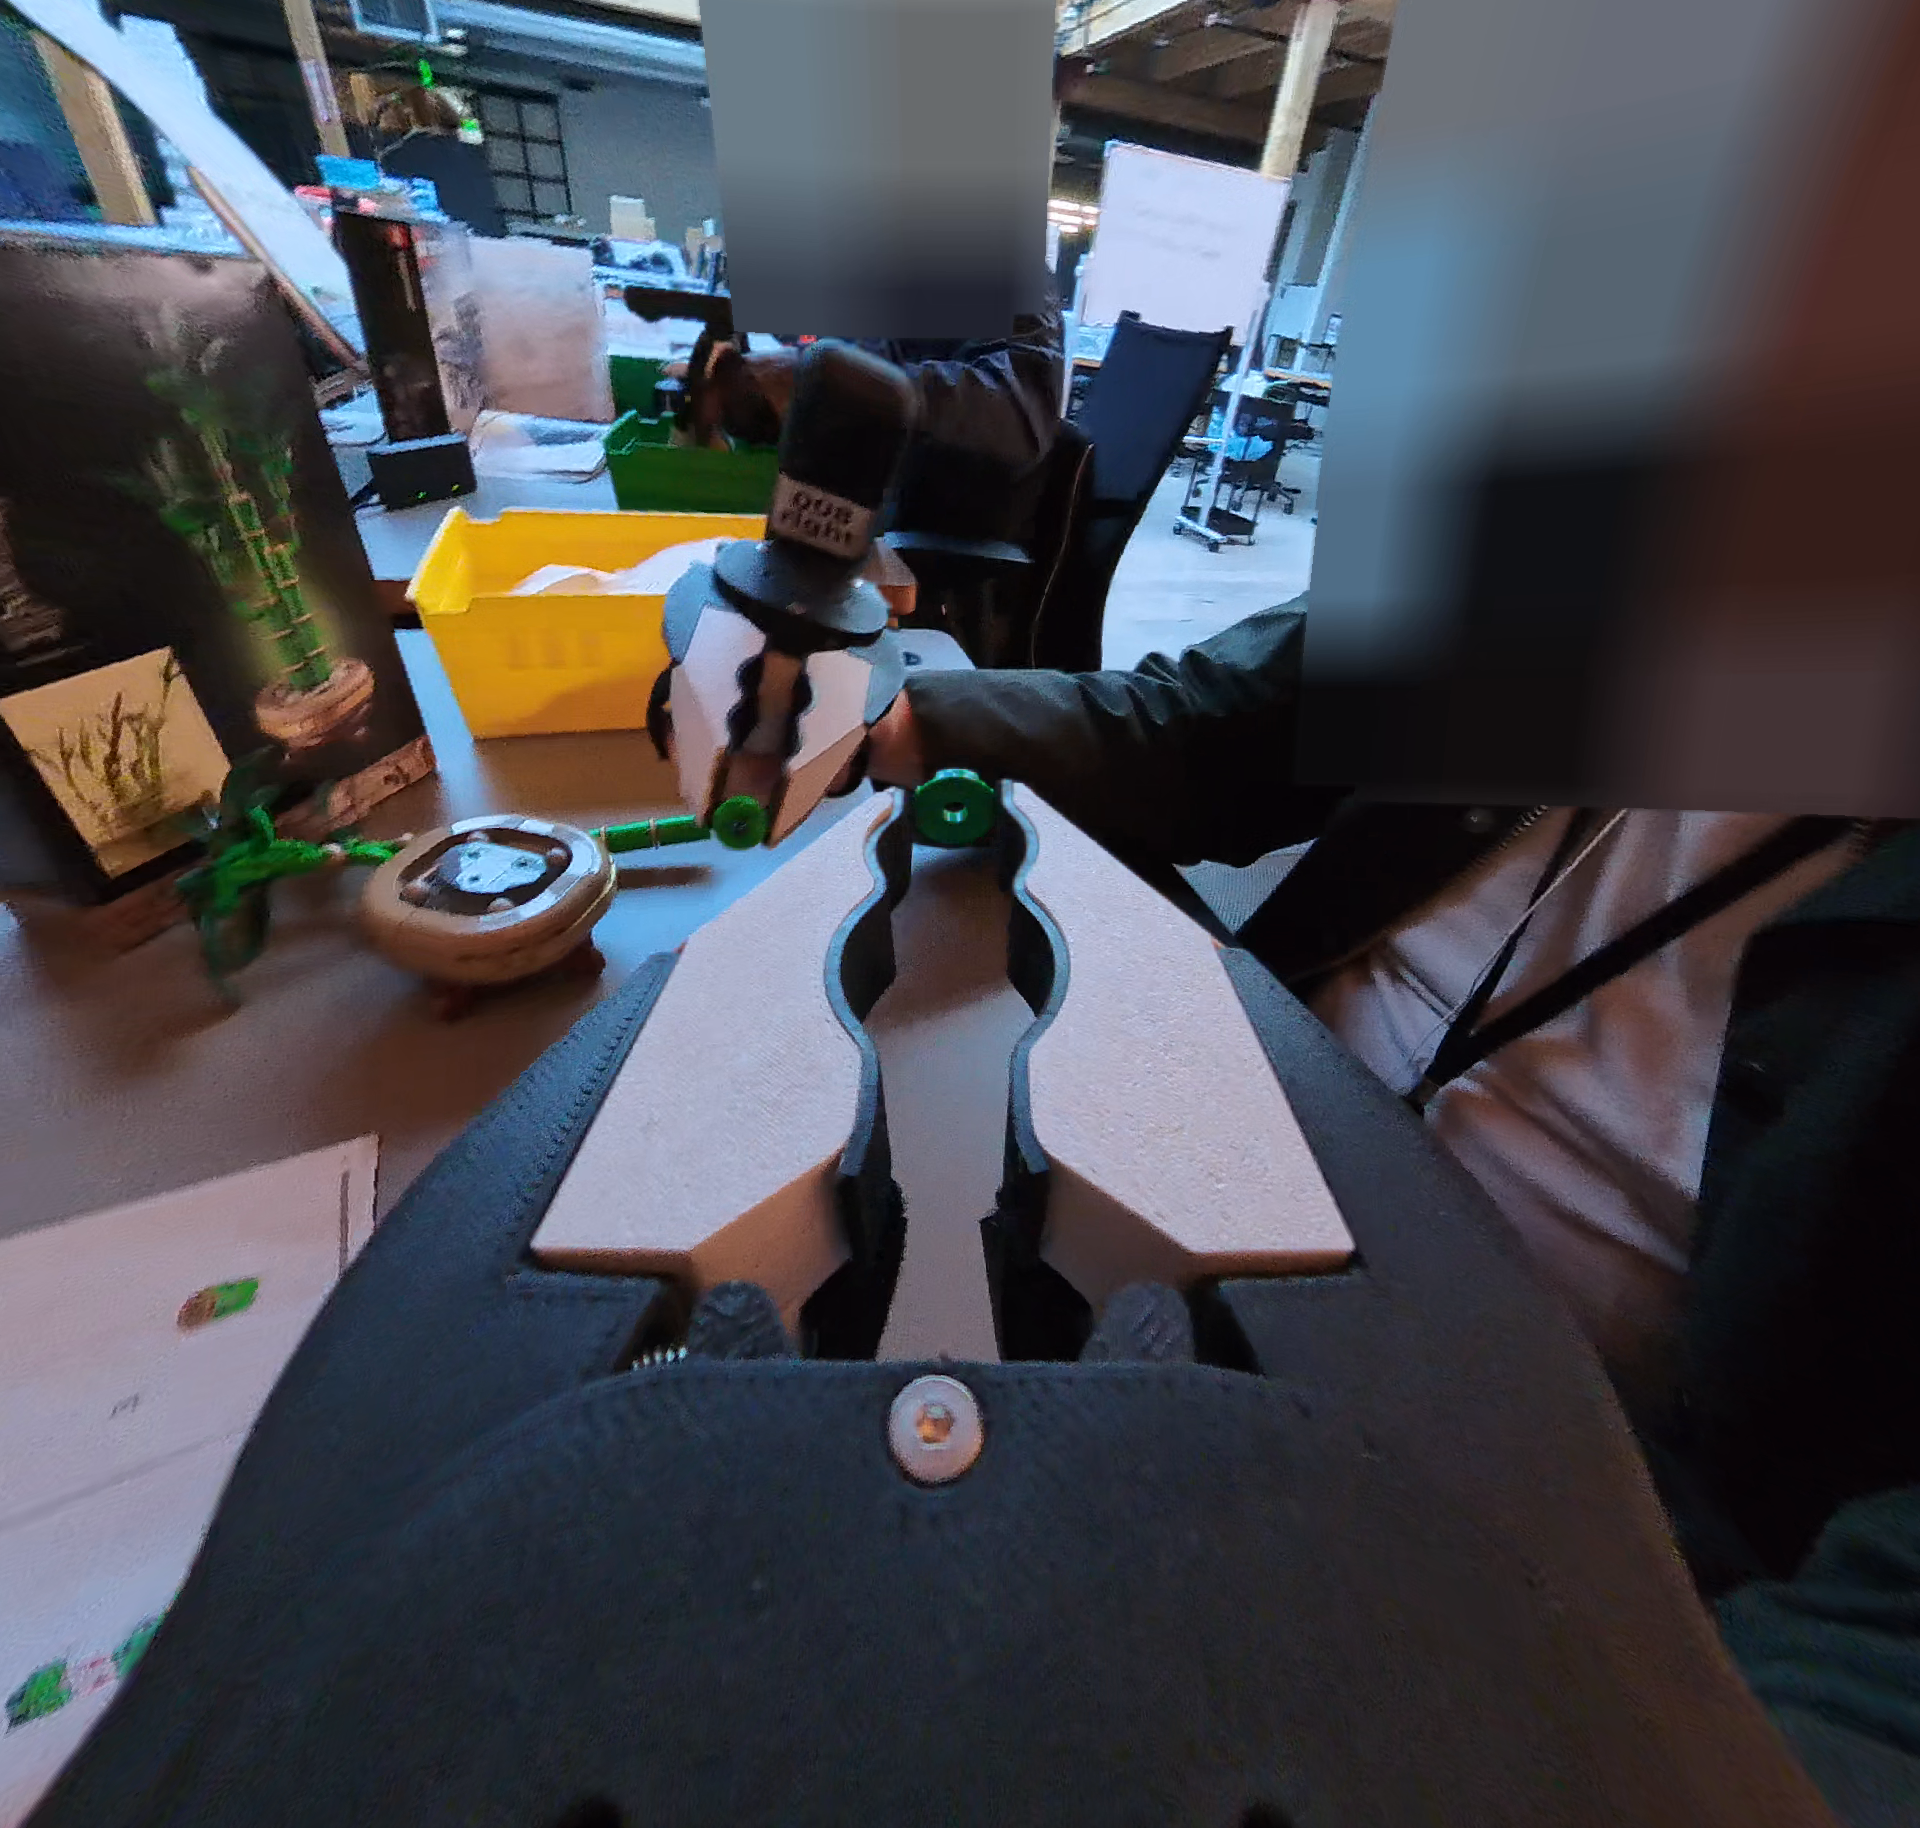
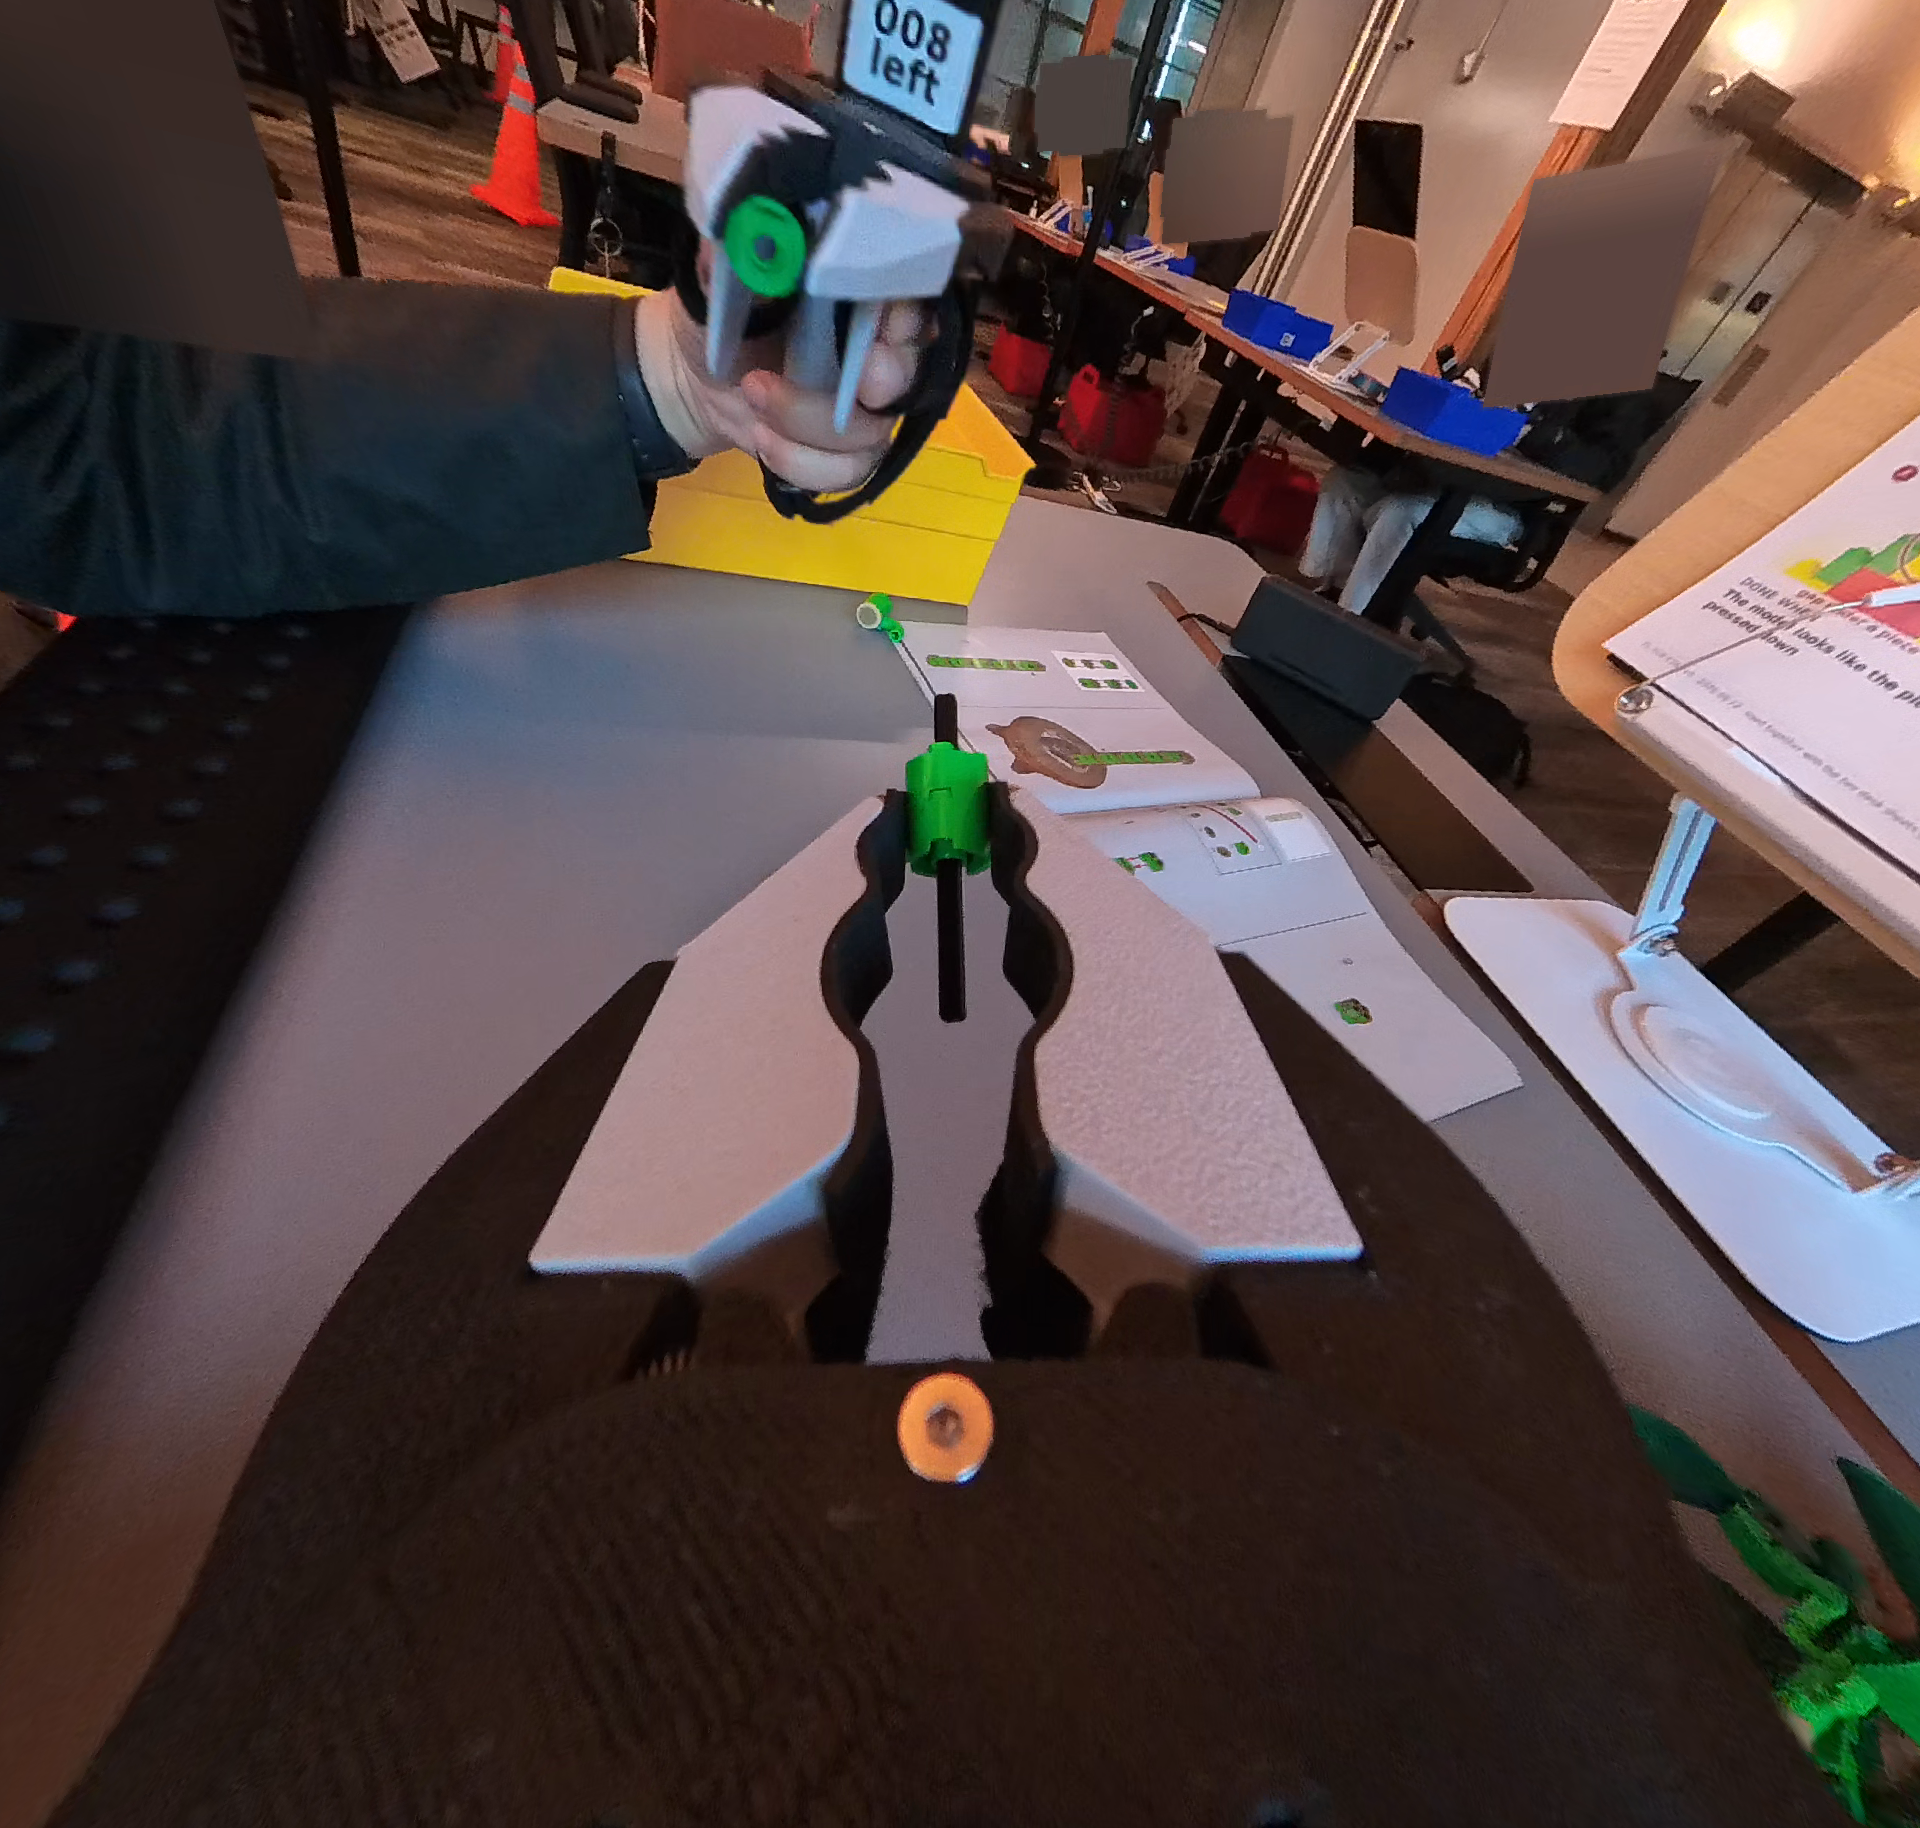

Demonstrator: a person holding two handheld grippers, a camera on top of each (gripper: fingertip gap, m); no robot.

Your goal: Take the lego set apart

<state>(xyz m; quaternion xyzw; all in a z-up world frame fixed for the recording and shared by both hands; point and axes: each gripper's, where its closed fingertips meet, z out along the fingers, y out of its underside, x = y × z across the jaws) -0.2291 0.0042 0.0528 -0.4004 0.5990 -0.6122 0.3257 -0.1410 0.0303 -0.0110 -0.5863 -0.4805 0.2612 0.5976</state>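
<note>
The left gripper (image 1: 954,810) is clenched on a round green lego piece (image 1: 954,810), pinched at the very tips of its pale fingers (image 1: 748,1040) and held up in the air, clear of the grey table (image 1: 156,1072). Seen from the right wrist view, that piece shows its flat circular face with a dark hole in the middle.

The right gripper (image 2: 948,822) is also closed, grasping a green stalk segment (image 2: 945,812) threaded on a thin black axle (image 2: 950,957); the axle sticks out both toward the camera and away from it. From the left wrist view, more green stalk extends off to the left of this gripper.

On the table to the far left sits the tan lego pot (image 1: 488,895), with a heap of green leaves (image 1: 244,874) just beside it, and the set's dark box (image 1: 177,552) stands behind them. A yellow bin (image 1: 540,635) rests farther back. An open instruction booklet (image 2: 1174,822) lies on the table's right side, with a small loose green piece (image 2: 876,611) near its far corner.
</note>
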